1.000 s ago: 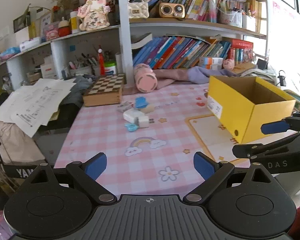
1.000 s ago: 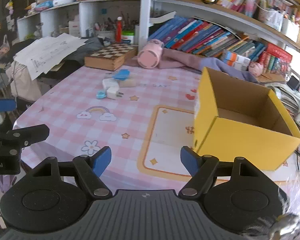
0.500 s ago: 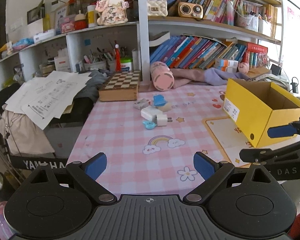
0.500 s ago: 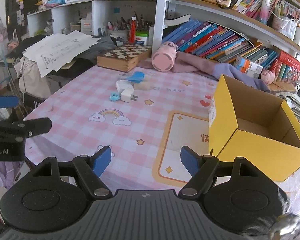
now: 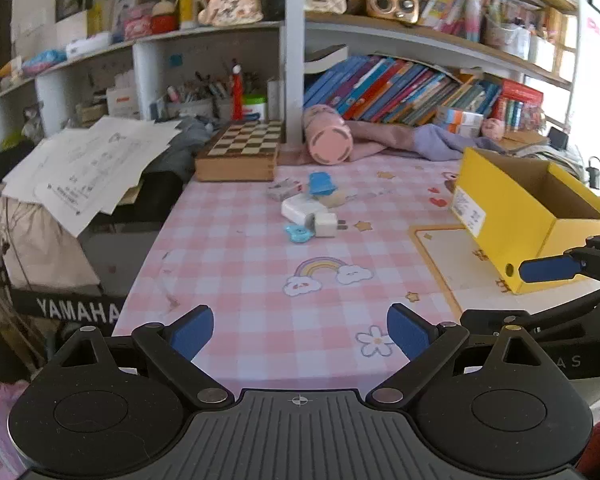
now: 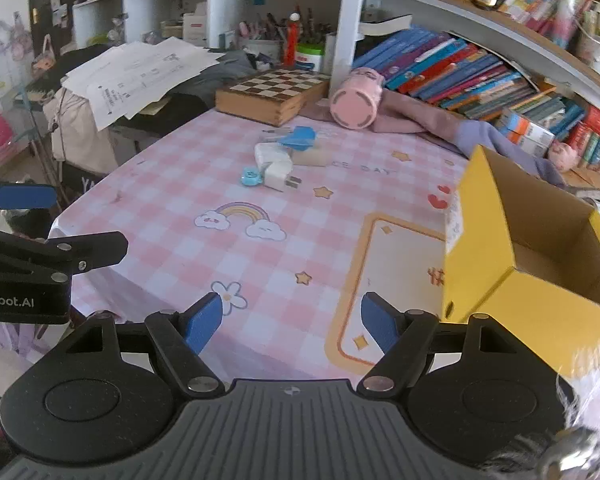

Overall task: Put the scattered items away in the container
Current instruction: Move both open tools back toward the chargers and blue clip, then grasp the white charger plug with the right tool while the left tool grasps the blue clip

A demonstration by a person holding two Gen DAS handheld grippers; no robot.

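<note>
A cluster of small items lies mid-table on the pink checked cloth: a white power adapter [image 5: 300, 207], a white plug cube [image 5: 326, 225], a small light-blue round piece [image 5: 299, 234], a blue clip [image 5: 321, 183] and a small grey packet [image 5: 284, 190]. The same cluster shows in the right wrist view around the plug cube [image 6: 278, 172]. An open yellow cardboard box [image 5: 500, 216] [image 6: 512, 268] stands at the right, with nothing visible inside. My left gripper [image 5: 300, 330] and right gripper [image 6: 291, 322] both hover open over the near table edge, well short of the cluster, nothing between their fingers.
A wooden chessboard box [image 5: 240, 152] and a pink cylinder on its side [image 5: 327, 140] lie behind the cluster. Cloth [image 5: 432, 146] and bookshelves line the back. Papers [image 5: 88, 164] hang over a piano off the table's left edge.
Both views have pulled back and rolled slightly: the cluster and the yellow box now sit farther off and more level. Both grippers stayed open.
</note>
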